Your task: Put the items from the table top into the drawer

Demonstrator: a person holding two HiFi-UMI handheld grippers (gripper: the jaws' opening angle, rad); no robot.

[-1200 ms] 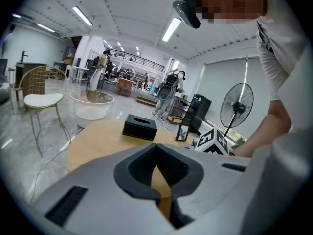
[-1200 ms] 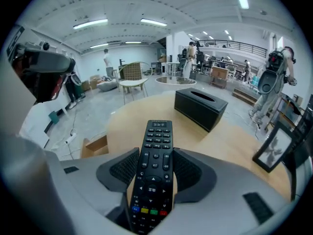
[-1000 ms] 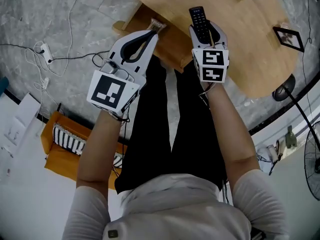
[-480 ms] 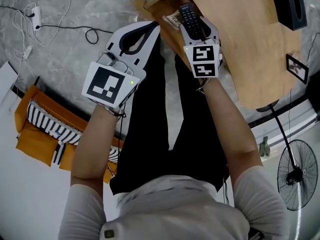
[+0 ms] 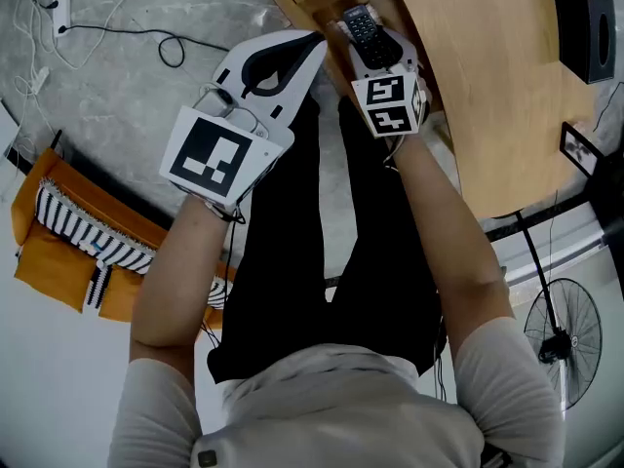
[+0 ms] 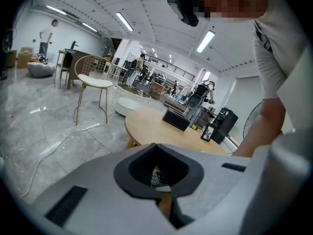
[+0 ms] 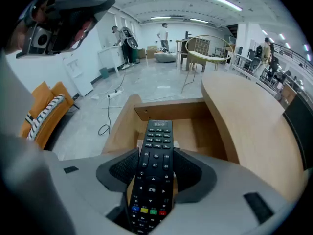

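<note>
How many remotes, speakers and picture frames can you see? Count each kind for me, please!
remote: 1, gripped in the right gripper above the open drawer
black speaker: 1, on the table
picture frame: 1, on the table
Total: 3

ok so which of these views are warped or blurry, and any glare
Left gripper view: strong fisheye, dark corners, ceiling strip lights blown bright. Right gripper view: same fisheye bend, remote sharp up close, glossy floor throwing back light. Head view: milder warp, the table edge bows, no obvious blur or glare.
</note>
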